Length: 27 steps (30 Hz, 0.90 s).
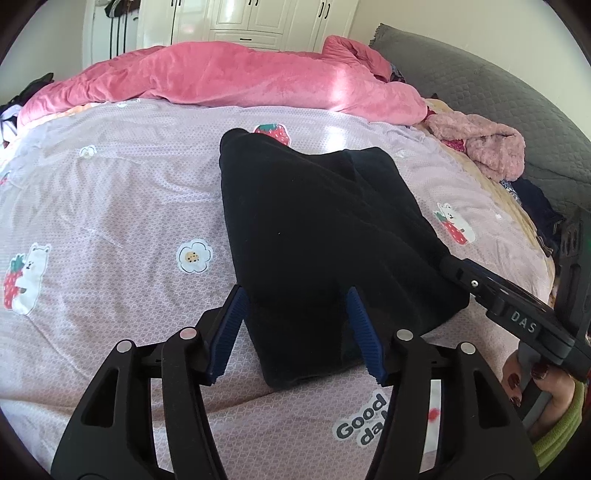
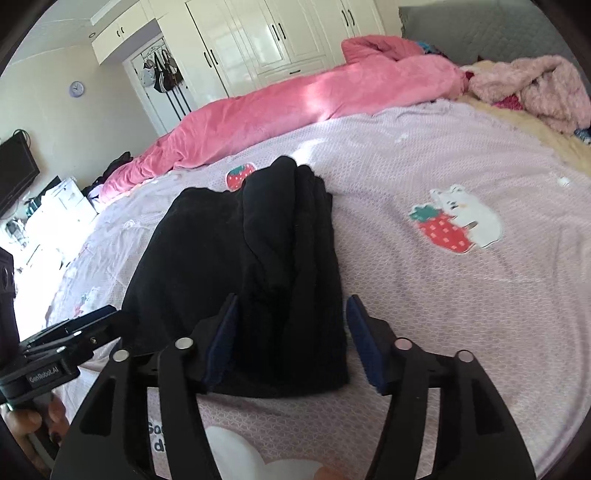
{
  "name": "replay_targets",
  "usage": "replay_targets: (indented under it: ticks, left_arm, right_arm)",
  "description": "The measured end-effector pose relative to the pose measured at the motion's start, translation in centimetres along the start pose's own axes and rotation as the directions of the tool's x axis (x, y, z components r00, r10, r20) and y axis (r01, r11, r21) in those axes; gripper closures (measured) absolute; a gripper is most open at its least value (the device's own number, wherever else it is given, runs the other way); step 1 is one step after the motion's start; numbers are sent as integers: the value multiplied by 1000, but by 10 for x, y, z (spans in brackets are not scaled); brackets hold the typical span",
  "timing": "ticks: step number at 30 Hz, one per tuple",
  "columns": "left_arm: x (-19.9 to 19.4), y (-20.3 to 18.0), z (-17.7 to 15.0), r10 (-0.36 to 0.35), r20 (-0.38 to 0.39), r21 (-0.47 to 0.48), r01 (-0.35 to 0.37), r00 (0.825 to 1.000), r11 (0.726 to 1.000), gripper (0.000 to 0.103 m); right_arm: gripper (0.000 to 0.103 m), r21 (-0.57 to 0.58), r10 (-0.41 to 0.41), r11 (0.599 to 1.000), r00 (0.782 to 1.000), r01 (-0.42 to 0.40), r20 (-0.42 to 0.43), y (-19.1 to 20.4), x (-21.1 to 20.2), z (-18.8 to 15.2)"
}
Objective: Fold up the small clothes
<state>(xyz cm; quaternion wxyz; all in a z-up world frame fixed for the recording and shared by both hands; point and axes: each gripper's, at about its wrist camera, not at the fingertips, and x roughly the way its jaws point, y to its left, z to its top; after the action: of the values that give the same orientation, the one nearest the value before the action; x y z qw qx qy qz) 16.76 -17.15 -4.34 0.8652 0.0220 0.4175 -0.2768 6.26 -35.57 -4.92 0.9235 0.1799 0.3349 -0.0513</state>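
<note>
A black folded garment point(image 1: 314, 229) lies flat on the lilac printed bed sheet point(image 1: 110, 206). My left gripper point(image 1: 297, 328) stands open over its near edge, its blue pads apart with the cloth lying loose between them. In the right wrist view the same garment point(image 2: 240, 258) shows a thicker bunched fold along its right side. My right gripper point(image 2: 293, 336) is open over the near right corner, its right pad clear of the cloth. The right gripper's tip point(image 1: 454, 269) reaches the garment's right edge in the left wrist view. A hand holds its handle.
A pink duvet point(image 1: 221, 77) is heaped along the far side of the bed. A fluffy pink garment point(image 1: 487, 144) and dark clothes lie at the right by the grey headboard point(image 1: 480, 92). White wardrobes point(image 2: 280, 33) stand behind. The left gripper point(image 2: 92, 321) shows at the lower left.
</note>
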Motion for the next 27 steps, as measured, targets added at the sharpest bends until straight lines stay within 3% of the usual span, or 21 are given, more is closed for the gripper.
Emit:
replay_targets:
  ticks: [4, 9, 11, 16, 27]
  left_arm:
    - [-6, 0, 0, 2, 10, -2, -2, 1000, 1000, 51]
    - [-16, 0, 0, 14, 26, -6, -14, 1000, 1000, 37]
    - [-21, -1, 0, 25, 34, -7, -25, 999, 1000, 26]
    - [-34, 0, 1, 48, 56, -4, -48, 997, 999, 9]
    - [-68, -2, -6, 100, 123, 16, -102, 987, 995, 9]
  right_arm:
    - [33, -17, -31, 999, 999, 32, 32, 1, -14, -3]
    - [15, -32, -62, 997, 995, 65, 81, 8, -31, -3]
    - [7, -36, -75, 996, 992, 79, 97, 10, -37, -3]
    - [6, -51, -94, 994, 988, 101, 123, 18, -53, -3]
    - [6, -63, -115, 989, 973, 130, 198, 22, -91, -13]
